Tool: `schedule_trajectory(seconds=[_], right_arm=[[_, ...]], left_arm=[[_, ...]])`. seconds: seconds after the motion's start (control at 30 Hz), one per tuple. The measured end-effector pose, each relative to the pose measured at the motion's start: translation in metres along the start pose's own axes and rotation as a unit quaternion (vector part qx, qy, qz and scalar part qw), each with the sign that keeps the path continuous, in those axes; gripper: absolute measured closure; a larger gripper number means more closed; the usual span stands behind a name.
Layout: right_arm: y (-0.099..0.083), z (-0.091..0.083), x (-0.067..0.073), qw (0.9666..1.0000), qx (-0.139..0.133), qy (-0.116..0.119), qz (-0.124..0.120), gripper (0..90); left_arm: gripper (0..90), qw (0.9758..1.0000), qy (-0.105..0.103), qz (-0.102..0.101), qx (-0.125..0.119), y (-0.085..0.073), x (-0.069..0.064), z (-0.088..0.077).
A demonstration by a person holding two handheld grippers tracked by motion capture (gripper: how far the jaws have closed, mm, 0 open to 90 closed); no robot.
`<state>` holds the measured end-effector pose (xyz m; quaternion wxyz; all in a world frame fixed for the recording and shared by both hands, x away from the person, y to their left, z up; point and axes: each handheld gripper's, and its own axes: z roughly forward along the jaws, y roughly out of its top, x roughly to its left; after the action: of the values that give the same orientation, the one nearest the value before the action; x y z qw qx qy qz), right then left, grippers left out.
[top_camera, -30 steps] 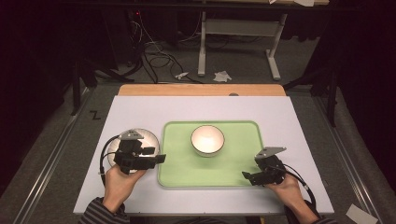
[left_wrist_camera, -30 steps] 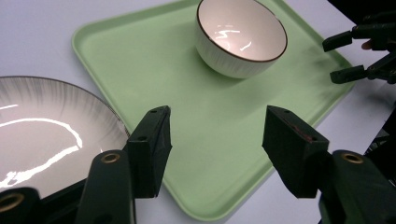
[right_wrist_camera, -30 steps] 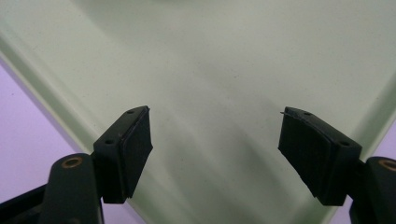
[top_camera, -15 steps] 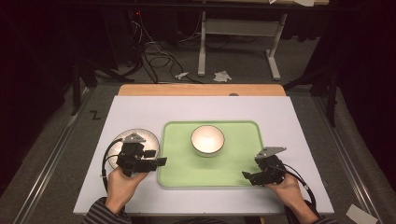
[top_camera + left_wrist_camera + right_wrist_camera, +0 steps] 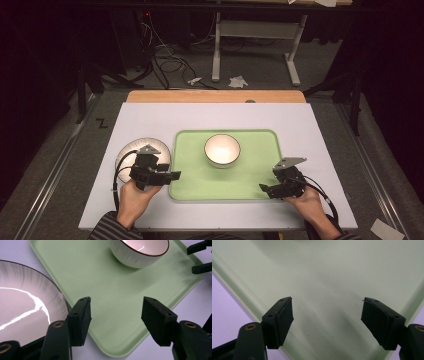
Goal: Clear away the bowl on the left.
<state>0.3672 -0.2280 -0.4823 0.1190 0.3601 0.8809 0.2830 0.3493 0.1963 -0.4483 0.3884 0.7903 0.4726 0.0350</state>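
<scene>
Left gripper (image 5: pixel 172 176) wide, at the tray's (image 5: pixel 250 177) left edge beside the plate (image 5: pixel 127 152). Right gripper (image 5: pixel 263 188) wide, over the tray's right corner. Bowl (image 5: pixel 222 149) sits on tray.

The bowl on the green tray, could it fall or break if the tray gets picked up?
Maybe. The bowl sits loose on the smooth tray, so a tilted lift could slide it. Both grippers, left and right, are open at near corners, a lopsided hold. The plate lies close beside the tray and could get bumped.
</scene>
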Motion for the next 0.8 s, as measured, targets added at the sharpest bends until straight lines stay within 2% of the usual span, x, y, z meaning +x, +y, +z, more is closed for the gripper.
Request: schedule_trajectory(seconds=[0.27,0.8], right_arm=[[0.0,0.0,0.0,1.0,0.001,-0.001,0.0,26.8],[0.0,0.0,0.001,1.0,0.0,0.002,-0.003,26.9]], left_arm=[[41.1,1.0,-0.002,0.006,0.001,-0.001,0.0,0.007],[40.3,0.9997,0.005,-0.005,0.022,-0.005,0.005,0.018]])
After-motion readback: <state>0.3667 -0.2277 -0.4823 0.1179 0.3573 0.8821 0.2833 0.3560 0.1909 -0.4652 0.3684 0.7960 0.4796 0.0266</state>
